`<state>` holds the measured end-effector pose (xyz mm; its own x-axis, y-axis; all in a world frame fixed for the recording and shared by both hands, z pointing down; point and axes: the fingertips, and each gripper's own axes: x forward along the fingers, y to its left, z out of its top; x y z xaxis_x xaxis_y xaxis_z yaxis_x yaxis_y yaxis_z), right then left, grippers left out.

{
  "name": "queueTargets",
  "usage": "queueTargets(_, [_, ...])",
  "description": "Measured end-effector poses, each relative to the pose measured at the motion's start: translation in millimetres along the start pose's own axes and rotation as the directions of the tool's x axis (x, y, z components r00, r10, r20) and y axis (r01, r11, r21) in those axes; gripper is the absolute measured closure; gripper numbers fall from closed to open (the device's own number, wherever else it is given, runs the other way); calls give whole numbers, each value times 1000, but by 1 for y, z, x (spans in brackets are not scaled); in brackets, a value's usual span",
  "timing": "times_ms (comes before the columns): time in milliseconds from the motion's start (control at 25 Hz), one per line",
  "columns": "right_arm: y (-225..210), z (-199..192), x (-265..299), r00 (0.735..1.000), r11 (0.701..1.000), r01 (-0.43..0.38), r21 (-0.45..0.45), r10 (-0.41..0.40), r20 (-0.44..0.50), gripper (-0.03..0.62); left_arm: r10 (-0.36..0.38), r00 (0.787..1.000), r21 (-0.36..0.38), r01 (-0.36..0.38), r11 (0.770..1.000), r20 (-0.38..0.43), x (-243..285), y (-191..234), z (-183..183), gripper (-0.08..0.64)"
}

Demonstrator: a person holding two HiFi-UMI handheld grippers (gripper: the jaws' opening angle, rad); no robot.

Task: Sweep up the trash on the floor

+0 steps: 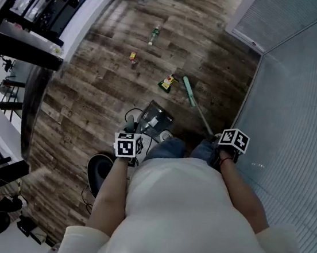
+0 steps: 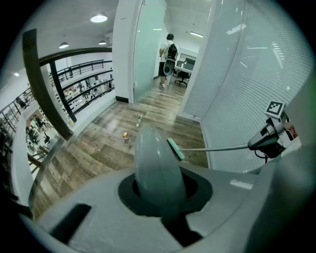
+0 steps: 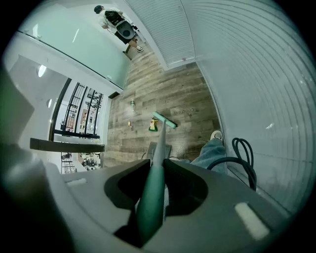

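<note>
The brown wood-plank floor (image 1: pixel 93 97) spreads out under me, with trash scattered across its middle and far end. My left gripper (image 2: pixel 159 192) has its jaws clamped on the pale, rounded handle of a grey dustpan (image 1: pixel 157 117), which is near my feet. My right gripper (image 3: pixel 150 195) is closed tight on the green handle of a slim broom (image 1: pixel 188 90). Its flat green head is toward the floor's right edge, just beside a yellow-and-green packet (image 1: pixel 166 83). Farther off lie a clear plastic bottle (image 1: pixel 154 35) and a small yellow-red wrapper (image 1: pixel 133 56), both well apart from the broom head.
</note>
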<state>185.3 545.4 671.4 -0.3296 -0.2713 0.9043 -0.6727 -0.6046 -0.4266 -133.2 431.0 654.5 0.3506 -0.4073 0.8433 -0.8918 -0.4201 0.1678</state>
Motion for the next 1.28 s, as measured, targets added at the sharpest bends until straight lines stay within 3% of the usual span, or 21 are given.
queueTargets(1280, [31,10,8,999,1000,26,17,-26,45,494,-5,1000,-15,5,1000,9,-5,26,5,549])
